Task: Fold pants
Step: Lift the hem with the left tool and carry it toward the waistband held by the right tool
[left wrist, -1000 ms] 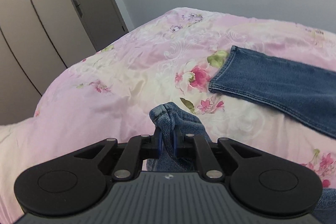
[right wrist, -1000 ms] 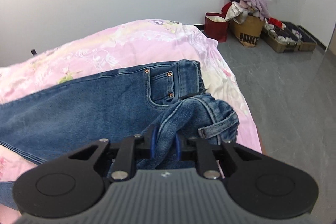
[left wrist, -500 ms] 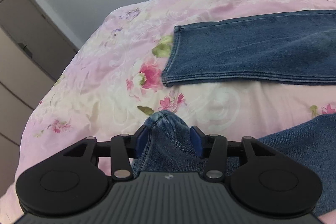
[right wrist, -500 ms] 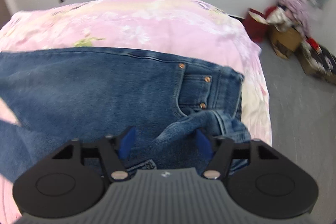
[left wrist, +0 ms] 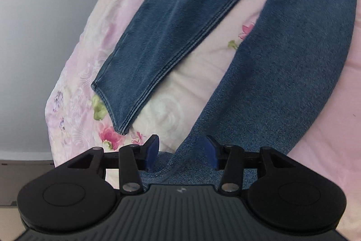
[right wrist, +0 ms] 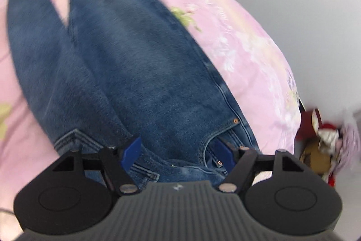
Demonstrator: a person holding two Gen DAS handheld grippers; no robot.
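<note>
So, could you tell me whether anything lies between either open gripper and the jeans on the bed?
Nothing visible does. The left gripper opens over one leg of the jeans, and the right gripper over their waistband; only bare floral bedspread surrounds the denim.

Bare bedspread (left wrist: pixel 194 73) lies open between the jeans (left wrist: pixel 293 55) legs.
</note>
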